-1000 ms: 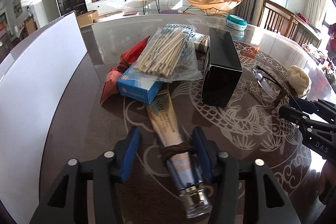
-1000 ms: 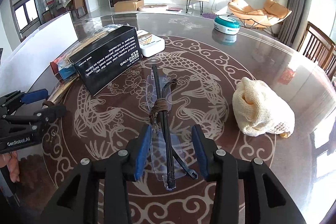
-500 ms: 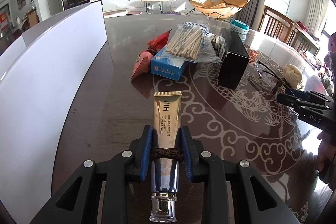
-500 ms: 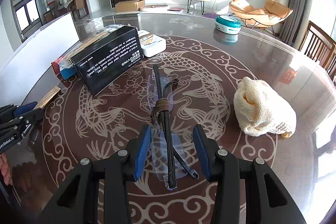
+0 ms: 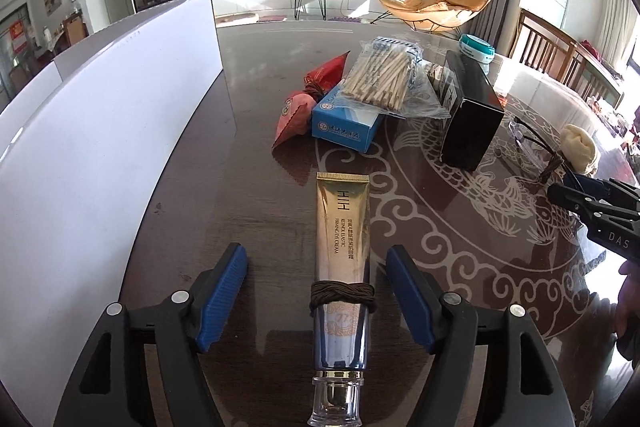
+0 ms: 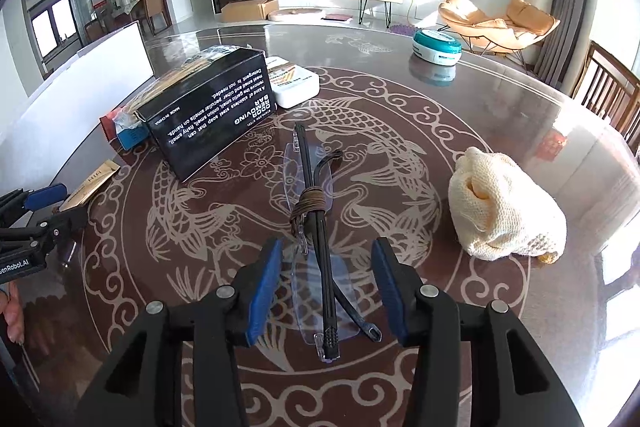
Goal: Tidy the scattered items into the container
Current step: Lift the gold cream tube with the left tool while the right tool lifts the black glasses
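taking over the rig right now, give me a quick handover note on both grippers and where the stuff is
Left gripper: open, straddling the gold cream tube, which lies on the table beside the white container; not in it.
Right gripper: open, straddling the folded glasses, not gripping.
Still scattered: black box, blue box, chopstick pack, red pouches, white case, knit pouch, teal tin.
Done: nothing visibly inside the container.
Left: everything.

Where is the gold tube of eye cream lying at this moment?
In the left wrist view the gold tube lies flat on the table between the open left gripper's fingers, touching neither, cap toward the camera, just short of the blue box.
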{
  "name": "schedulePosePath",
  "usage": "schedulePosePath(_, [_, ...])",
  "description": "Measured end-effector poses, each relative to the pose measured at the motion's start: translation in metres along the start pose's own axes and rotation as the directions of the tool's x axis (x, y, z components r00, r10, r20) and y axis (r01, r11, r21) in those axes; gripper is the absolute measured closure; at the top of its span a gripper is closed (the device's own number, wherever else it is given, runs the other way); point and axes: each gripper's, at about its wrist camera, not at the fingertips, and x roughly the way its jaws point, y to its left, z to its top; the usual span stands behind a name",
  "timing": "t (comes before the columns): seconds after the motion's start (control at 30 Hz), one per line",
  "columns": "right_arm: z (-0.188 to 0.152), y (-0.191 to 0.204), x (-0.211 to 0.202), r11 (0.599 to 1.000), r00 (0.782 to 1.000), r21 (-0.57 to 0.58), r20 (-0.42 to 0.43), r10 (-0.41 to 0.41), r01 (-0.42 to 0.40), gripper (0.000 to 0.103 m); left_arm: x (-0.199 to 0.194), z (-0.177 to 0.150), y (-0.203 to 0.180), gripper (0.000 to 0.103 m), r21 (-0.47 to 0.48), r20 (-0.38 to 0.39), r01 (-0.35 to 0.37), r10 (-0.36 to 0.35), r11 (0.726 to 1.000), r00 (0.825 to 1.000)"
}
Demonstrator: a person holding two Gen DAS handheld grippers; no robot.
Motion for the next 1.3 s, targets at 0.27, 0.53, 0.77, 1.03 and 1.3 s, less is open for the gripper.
schedulePosePath(0.27, [-0.0003, -0.004, -0.0008, 1.0, 1.0, 0.018, -0.001, 0.002, -0.002, 0.046, 0.0039, -0.001, 0.0016, 0.008, -0.018, -0.022, -0.018, 0.018, 1.0, 1.0])
schedulePosePath(0.53, [-0.0007, -0.004, 0.0007, 1.0, 1.0, 0.015, -0.006, -0.001, 0.001, 0.039, 0.0042, -0.0023, 0.0033, 0.005, -0.027, -0.026, -0.023, 0.022, 0.999, 0.999])
schedulePosePath(0.77, [-0.0001, -0.0056, 0.0016, 1.0, 1.0, 0.018, -0.008, -0.011, 0.011, 0.037, 0.0041, -0.0019, 0.003, 0.005, -0.027, -0.026, -0.023, 0.022, 0.999, 0.999])
schedulePosePath(1.03, [-0.0003, -0.006, 0.0028, 1.0, 1.0, 0.016, -0.012, -0.016, 0.016, 0.033, 0.0042, -0.002, 0.0031, 0.003, -0.028, -0.028, -0.025, 0.025, 0.999, 0.999])
schedulePosePath(1.3, [-0.0019, -0.0076, 0.0033, 0.999, 1.0, 0.024, -0.014, -0.024, 0.024, 0.031, 0.0053, -0.0009, 0.0044, 0.003, -0.029, -0.029, -0.025, 0.024, 0.999, 0.999])
